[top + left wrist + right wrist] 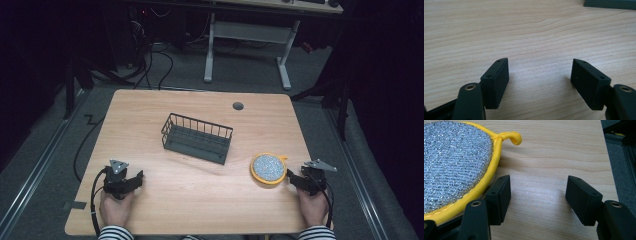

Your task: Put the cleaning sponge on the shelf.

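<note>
Item: round scouring pad, silver mesh face, yellow fabric rim (269, 168) with a small yellow hanging loop (512, 137). Location: flat on the light wooden table (200, 200), near its right edge, towards the front right corner. Dark wire basket (197, 137) at table centre, well apart.

Handling, judged: light, soft, floppy, not fragile; mesh likely grippy. Best hold: the padded rim, or the loop.

My right gripper (537, 192): jaws apart, empty, just beside the rim.

My left gripper (540, 76): jaws apart, empty, over bare wood near the front left corner
</note>
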A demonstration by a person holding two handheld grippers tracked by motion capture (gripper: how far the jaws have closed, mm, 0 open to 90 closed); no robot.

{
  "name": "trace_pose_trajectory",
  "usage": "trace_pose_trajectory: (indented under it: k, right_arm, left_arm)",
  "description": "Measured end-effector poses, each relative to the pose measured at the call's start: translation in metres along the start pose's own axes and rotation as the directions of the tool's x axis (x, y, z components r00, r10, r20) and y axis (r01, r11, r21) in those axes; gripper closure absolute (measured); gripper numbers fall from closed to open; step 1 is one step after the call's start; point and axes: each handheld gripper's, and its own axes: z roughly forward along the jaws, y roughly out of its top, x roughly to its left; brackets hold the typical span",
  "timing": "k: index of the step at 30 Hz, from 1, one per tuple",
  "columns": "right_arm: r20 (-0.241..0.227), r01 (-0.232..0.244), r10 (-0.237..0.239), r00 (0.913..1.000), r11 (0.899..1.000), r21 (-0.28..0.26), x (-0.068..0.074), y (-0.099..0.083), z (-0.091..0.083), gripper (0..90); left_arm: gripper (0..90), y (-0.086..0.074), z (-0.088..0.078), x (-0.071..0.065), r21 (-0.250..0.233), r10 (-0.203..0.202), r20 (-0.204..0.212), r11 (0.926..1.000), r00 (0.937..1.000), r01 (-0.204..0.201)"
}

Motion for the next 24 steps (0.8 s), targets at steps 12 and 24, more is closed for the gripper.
trace_pose_trajectory:
  k: [12, 24]
  right_arm:
    - [0.000, 0.001, -0.001, 1.0000, 1.000, 0.000, 0.0001, -0.0003, -0.0004, 36.8]
    - [-0.007, 0.006, -0.006, 1.0000, 1.000, 0.003, 0.0007, -0.0002, -0.0004, 35.3]
  left_arm:
    - [30.9, 0.0001, 0.0000, -0.0002, 0.000, -0.002, -0.001, 1.0000, 1.0000, 0.002]
    - [33.6, 0.0014, -0.0024, 0.0025, 0.001, -0.034, 0.082, 0.9994, 0.9961, 0.034]
